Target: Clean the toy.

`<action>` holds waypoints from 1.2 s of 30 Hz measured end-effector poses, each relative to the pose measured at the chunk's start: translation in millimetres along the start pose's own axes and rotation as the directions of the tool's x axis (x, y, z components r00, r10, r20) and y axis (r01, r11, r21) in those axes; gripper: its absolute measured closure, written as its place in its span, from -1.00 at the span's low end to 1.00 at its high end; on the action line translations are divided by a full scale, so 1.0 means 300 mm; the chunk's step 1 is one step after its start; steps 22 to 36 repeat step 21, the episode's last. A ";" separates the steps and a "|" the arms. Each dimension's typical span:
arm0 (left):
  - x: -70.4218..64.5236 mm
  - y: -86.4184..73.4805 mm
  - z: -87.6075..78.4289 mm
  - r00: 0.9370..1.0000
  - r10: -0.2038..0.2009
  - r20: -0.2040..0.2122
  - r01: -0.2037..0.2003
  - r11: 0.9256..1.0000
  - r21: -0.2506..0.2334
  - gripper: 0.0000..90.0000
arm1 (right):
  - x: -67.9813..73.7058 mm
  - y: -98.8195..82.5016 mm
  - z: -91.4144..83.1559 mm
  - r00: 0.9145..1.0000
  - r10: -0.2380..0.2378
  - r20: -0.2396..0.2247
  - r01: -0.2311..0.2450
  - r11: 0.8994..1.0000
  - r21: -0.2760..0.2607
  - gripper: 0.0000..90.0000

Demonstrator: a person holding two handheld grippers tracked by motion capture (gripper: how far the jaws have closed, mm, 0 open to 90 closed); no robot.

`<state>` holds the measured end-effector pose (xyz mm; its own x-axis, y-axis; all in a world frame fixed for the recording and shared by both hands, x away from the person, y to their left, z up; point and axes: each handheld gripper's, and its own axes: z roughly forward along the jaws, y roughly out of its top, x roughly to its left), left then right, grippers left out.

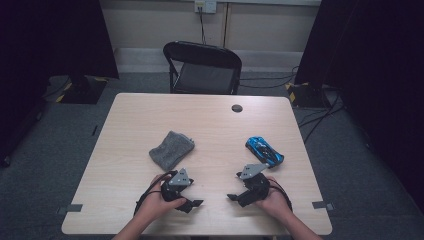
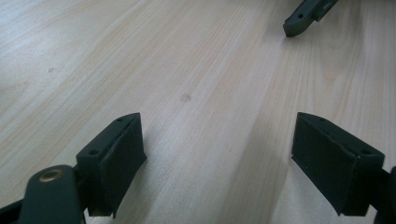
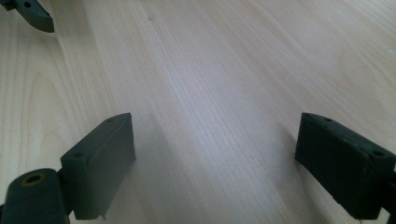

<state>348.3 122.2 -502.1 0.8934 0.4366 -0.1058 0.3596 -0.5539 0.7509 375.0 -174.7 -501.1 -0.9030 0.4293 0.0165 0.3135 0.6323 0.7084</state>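
From the high view, the left gripper (image 1: 192, 204) and right gripper (image 1: 235, 198) rested at the wooden table's (image 1: 210, 125) near edge, tips facing each other. The grey cloth (image 1: 171, 149) lay just beyond the left gripper; the blue toy car (image 1: 264, 150) just beyond the right.

In the left gripper view, the left gripper (image 2: 217, 154) stood wide open over bare wood, holding nothing.

In the right gripper view, the right gripper (image 3: 215, 161) likewise gaped, empty.

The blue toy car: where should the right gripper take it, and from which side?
Grip the car across its narrow middle, one jaw on each long flank, coming from above. It lies flat and diagonal on the table, beyond the open right gripper, so turn the jaws square to its length.
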 end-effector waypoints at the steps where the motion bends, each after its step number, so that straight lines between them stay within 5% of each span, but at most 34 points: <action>1: -0.001 0.000 0.000 1.000 0.006 -0.003 -0.006 1.000 0.006 -0.64 | 0.000 -0.002 0.000 1.000 0.001 0.001 -0.001 1.000 -0.006 -0.76; 9: -0.020 0.003 0.007 0.997 0.066 -0.036 -0.065 0.997 0.033 -0.67 | -0.002 -0.008 0.002 1.000 0.001 0.001 -0.001 1.000 -0.019 -0.78; 36: -0.024 0.003 0.009 0.997 0.065 -0.047 -0.064 0.997 0.036 -0.70 | -0.002 -0.008 0.002 1.000 0.002 0.001 -0.002 1.000 -0.019 -0.78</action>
